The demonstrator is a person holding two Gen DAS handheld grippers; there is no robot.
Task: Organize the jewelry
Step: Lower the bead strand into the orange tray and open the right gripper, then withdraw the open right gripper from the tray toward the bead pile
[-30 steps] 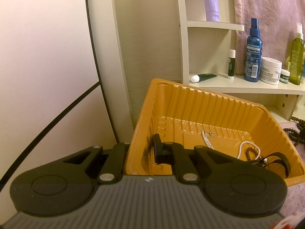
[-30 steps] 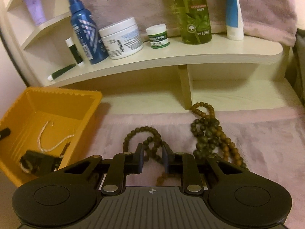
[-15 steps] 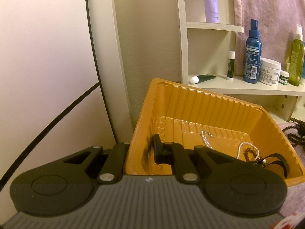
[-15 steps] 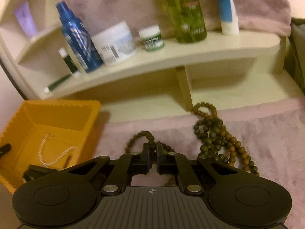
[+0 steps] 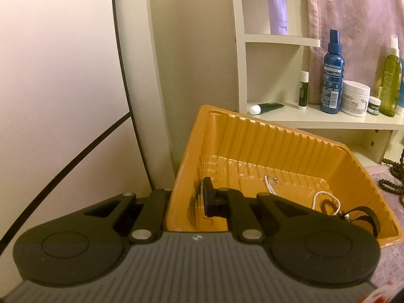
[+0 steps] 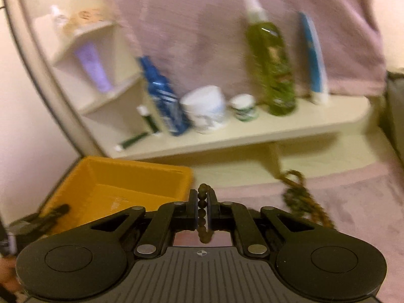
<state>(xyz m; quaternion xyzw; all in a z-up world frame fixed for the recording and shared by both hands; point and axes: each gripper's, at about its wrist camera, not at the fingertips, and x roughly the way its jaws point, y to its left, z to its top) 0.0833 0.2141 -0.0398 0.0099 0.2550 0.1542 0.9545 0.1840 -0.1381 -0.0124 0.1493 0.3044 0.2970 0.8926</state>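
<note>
My left gripper (image 5: pixel 188 199) is shut on the near left wall of the orange plastic tray (image 5: pixel 277 146) and holds it tilted. Inside lie a pearl necklace (image 5: pixel 270 186), a small brown bead bracelet (image 5: pixel 327 204) and a black strap (image 5: pixel 363 214). My right gripper (image 6: pixel 202 207) is shut on a strand of dark wooden beads (image 6: pixel 203 227) and holds it lifted beside the tray's right wall (image 6: pixel 141 176). A second pile of brown beads (image 6: pixel 300 199) lies on the pink mat (image 6: pixel 353 202); beads also show at the right edge of the left wrist view (image 5: pixel 394 176).
A cream shelf (image 6: pixel 252 131) behind the tray holds a blue spray bottle (image 6: pixel 164 96), a white jar (image 6: pixel 204 108), a small green-label jar (image 6: pixel 243 107), a green bottle (image 6: pixel 275 70) and a blue tube (image 6: pixel 313 60). A pink towel (image 6: pixel 202 25) hangs behind. A white wall (image 5: pixel 63 75) stands at left.
My right gripper closed on the dark bead strand and lifted it off the mat, moving up and left toward the tray. The left gripper stayed clamped on the tray.
</note>
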